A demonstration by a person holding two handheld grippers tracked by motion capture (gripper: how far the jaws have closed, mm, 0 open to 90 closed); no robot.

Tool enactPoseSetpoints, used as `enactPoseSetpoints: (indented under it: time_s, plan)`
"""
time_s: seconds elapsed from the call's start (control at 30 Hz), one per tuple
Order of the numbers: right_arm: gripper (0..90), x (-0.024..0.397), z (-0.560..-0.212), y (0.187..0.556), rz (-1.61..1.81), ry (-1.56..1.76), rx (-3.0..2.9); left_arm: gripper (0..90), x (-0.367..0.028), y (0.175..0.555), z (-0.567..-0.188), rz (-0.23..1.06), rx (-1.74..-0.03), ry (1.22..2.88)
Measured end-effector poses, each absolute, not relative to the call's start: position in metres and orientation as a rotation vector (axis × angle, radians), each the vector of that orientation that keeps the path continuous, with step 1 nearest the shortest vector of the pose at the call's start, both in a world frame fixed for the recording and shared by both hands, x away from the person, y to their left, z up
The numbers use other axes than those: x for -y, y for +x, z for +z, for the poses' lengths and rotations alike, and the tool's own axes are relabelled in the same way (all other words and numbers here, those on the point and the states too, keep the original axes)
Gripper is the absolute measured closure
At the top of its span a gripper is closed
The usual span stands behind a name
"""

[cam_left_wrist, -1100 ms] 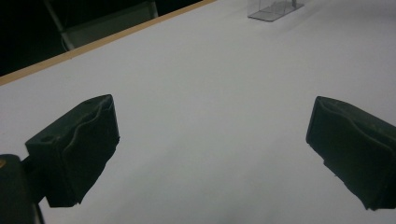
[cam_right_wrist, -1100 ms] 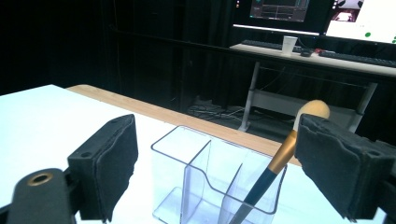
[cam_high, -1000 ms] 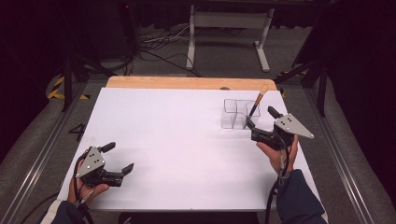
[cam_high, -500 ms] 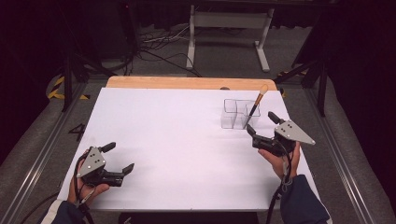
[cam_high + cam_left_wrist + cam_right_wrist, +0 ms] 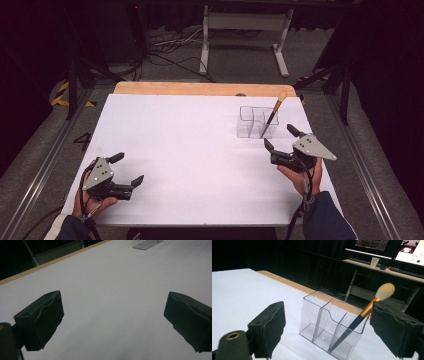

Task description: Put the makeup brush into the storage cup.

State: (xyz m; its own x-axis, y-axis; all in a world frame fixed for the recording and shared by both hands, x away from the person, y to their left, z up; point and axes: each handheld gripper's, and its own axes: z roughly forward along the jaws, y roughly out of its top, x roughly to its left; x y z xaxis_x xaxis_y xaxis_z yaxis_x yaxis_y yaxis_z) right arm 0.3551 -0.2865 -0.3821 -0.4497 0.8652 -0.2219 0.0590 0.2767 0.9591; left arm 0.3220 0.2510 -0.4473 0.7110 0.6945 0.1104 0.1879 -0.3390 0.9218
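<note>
Light fell evenly on the white table (image 5: 200, 150), leaving the surrounding room nearly black. Shadows were faint. The left gripper view looked soft, perhaps slightly out of focus.

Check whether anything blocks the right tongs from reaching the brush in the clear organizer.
Nothing visible does. The right tongs stand open, facing the brush, which leans in the clear organizer with only bare white table between them.

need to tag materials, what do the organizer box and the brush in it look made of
Organizer box: clear glossy plastic, probably acrylic; the table shows through its walls and dividers. Brush: smooth dark blue handle, plastic or lacquered wood, unclear which; shiny gold ferrule, likely metal; soft cream bristle head.
</note>
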Motion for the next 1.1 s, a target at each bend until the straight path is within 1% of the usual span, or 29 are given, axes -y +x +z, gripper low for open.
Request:
enactPoseSetpoints:
  time_s: [1.1]
  plan:
    - [13.1,0.3,-0.406,0.338,1.161,0.81,-1.798,3.2,-0.25,0.322,-0.448,0.611,-0.685,1.886]
